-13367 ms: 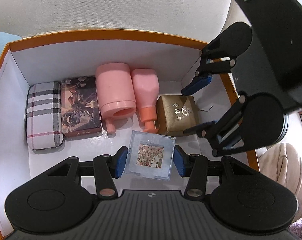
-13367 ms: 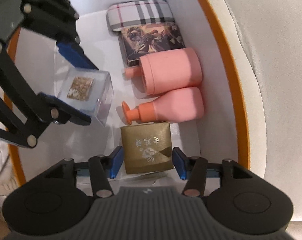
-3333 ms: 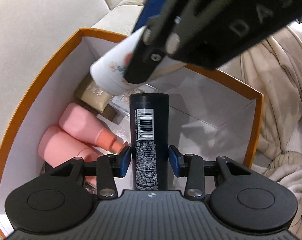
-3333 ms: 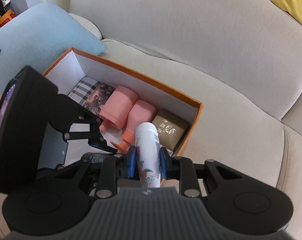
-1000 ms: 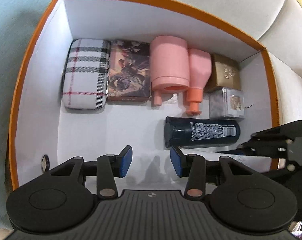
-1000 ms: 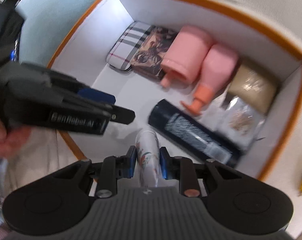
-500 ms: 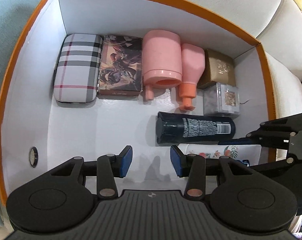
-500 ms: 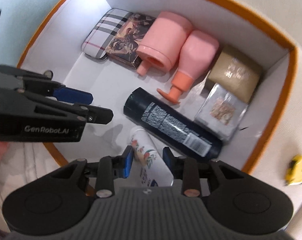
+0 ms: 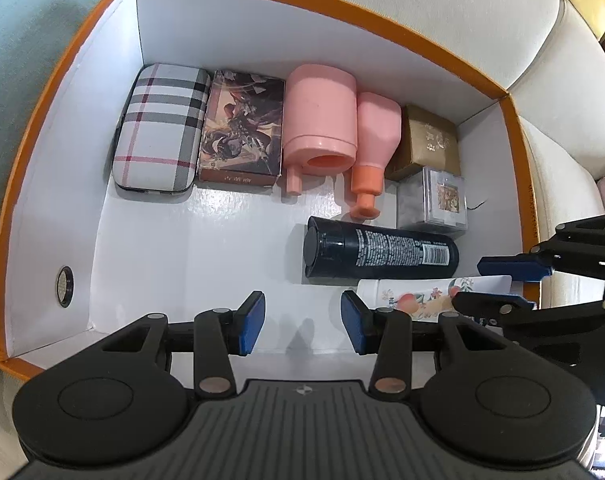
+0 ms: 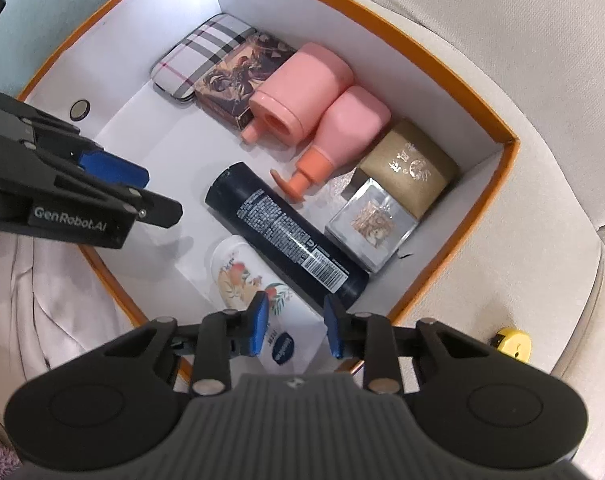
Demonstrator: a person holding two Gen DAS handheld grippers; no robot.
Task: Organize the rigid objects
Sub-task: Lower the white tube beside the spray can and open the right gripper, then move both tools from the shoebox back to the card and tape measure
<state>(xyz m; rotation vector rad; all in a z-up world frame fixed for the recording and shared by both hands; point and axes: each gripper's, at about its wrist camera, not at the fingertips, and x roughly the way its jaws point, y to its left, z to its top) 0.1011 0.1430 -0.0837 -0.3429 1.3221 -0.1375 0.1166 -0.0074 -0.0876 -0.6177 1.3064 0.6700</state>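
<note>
An orange-rimmed white box (image 9: 310, 4) holds the objects. A white floral tube (image 10: 246, 276) lies on the box floor beside a black bottle (image 10: 286, 236). My right gripper (image 10: 296, 326) is open, its jaws straddling the tube's near end without squeezing it. It also shows in the left wrist view (image 9: 498, 286) at the right. The tube (image 9: 418, 298) and black bottle (image 9: 382, 252) lie side by side there. My left gripper (image 9: 302, 322) is open and empty above the box's near floor.
Along the far wall lie a plaid case (image 9: 162, 128), a picture box (image 9: 242, 128), a pink cup (image 9: 320, 120), a pink bottle (image 9: 372, 144), a gold box (image 9: 428, 144) and a clear cube (image 9: 434, 200). A yellow object (image 10: 510, 342) lies on the sofa outside.
My right gripper has opened and let go of the floral tube, which now lies on the box floor beside the black bottle. My left gripper stayed open and drew back slightly.
</note>
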